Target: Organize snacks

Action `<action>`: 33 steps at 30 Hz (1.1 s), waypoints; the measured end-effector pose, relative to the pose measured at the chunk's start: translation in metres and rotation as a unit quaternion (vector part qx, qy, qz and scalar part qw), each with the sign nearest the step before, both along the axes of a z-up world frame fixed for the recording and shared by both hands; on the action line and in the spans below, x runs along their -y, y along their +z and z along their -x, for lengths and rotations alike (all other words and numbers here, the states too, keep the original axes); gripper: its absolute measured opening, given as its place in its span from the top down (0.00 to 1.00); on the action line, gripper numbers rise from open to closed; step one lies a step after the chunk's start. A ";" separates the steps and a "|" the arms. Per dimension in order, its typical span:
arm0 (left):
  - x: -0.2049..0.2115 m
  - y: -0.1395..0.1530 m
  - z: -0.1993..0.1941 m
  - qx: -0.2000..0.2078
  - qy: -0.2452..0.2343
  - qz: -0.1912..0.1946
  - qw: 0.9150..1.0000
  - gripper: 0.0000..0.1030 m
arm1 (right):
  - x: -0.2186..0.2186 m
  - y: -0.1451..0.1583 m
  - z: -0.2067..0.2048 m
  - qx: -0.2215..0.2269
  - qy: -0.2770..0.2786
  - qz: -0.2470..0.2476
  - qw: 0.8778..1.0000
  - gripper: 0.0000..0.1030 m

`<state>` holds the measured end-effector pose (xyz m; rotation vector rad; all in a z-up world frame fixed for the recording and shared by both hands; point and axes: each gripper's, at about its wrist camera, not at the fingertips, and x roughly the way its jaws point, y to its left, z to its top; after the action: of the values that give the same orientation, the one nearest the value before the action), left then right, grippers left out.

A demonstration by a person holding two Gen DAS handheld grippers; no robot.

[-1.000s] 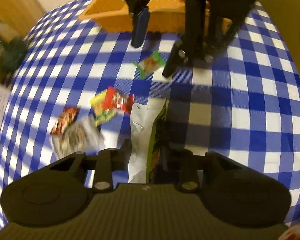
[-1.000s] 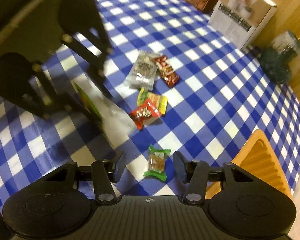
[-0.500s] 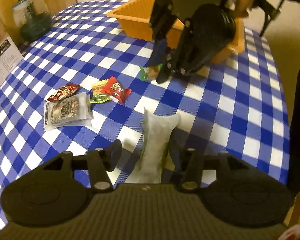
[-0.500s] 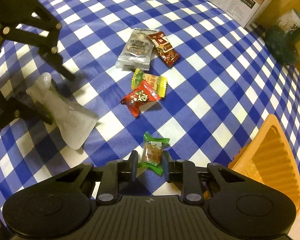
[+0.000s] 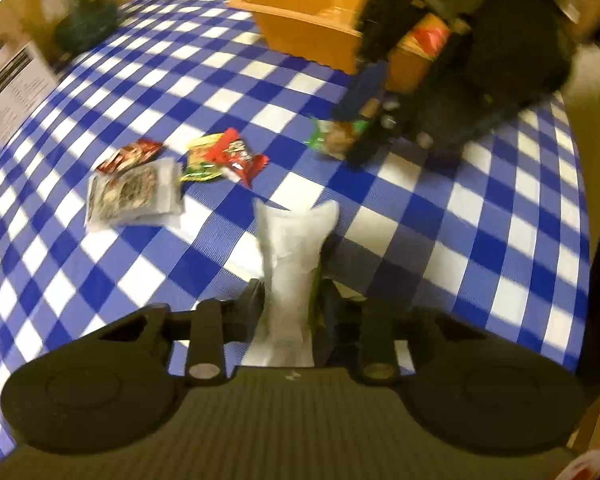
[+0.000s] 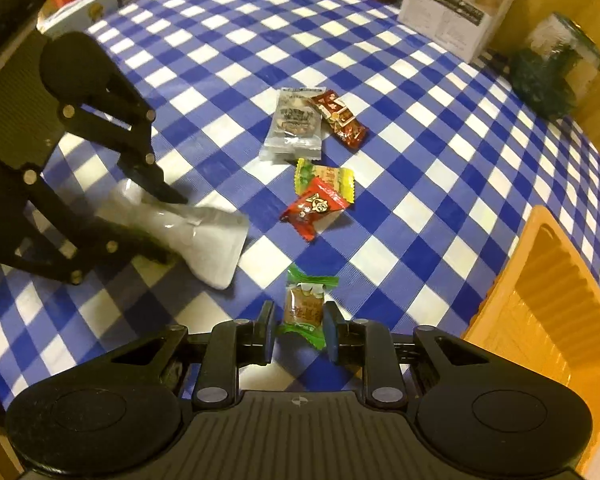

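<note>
A crinkly white pouch [image 5: 290, 268] is pinched by the left gripper [image 5: 290, 312] over the checked bench [image 5: 440, 216]. A green-ended candy wrapper [image 6: 303, 307] is clamped by the right gripper [image 6: 298, 330]; ribbed orange basket [image 6: 548, 312] at 3 o'clock, glossy packets [image 6: 296, 128] at 12.

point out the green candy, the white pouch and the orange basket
green candy [image 6: 303, 309], right wrist view, brown middle of the wrapper
white pouch [image 5: 292, 264], left wrist view, middle of the pouch
orange basket [image 6: 540, 312], right wrist view, ribbed inner wall

Warm dim light, motion blur, fisheye warping
</note>
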<state>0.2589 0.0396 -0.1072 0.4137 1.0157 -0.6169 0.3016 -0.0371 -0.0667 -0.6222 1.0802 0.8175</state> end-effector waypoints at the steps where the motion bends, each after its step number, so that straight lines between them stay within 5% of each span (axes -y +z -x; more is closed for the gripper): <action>1: -0.002 0.002 0.002 0.000 0.019 0.006 1.000 0.74 | 0.002 0.002 0.002 0.001 -0.008 -0.007 1.000 0.76; 10: -0.010 0.015 0.036 -0.003 0.181 0.070 0.981 0.74 | 0.016 0.021 0.043 0.009 -0.099 -0.082 0.992 0.76; 17: -0.005 0.028 0.072 0.019 0.254 0.101 0.962 0.74 | 0.035 0.034 0.077 0.035 -0.164 -0.124 0.978 0.76; 28: 0.024 0.046 0.123 0.050 0.343 0.139 0.928 0.74 | 0.083 0.055 0.133 0.080 -0.288 -0.183 0.936 0.76; 33: 0.036 0.061 0.134 0.061 0.351 0.152 0.922 0.74 | 0.106 0.070 0.154 0.094 -0.326 -0.199 0.920 0.76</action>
<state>0.1248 0.0036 -0.0457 -0.1930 0.8517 -0.0879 0.1481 -0.1436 0.0030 0.0222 0.8302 0.3592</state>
